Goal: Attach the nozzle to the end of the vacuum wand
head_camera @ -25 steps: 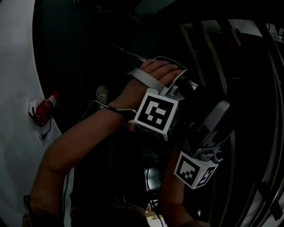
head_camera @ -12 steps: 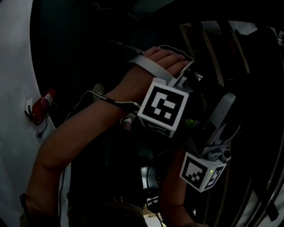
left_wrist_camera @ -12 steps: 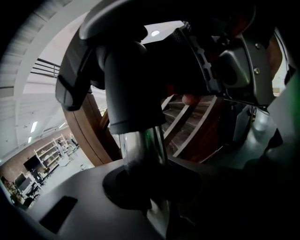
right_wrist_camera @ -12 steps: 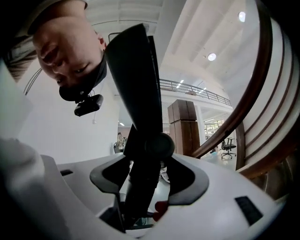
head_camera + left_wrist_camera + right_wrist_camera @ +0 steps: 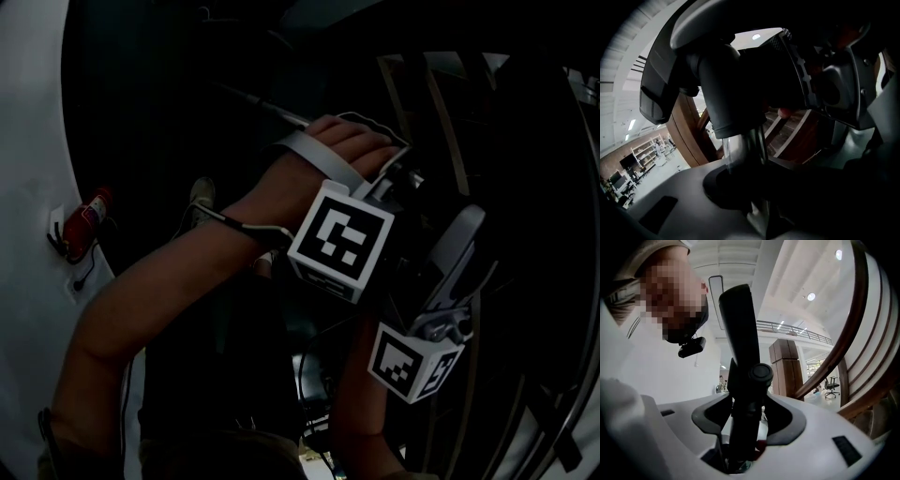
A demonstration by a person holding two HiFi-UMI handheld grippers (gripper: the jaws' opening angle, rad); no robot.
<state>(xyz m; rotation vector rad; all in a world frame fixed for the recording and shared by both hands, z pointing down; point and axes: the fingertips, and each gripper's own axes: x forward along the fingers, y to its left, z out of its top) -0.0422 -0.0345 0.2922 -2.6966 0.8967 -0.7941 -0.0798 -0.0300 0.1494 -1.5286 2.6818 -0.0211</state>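
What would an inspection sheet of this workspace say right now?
Surface: nothing seen.
Job's things: shiny vacuum wand and black nozzle, each held in a gripper.
Clutter: red fire extinguisher and a shoe, at the head view's left.
Grippers: left gripper shut on the vacuum wand; right gripper gripping the nozzle, its jaws having just been closing.
Cables: thin cable over the left wrist.
Surroundings: curved wooden rails; head view is dim.

dim, underexposed head view; gripper views backlit, edges warped.
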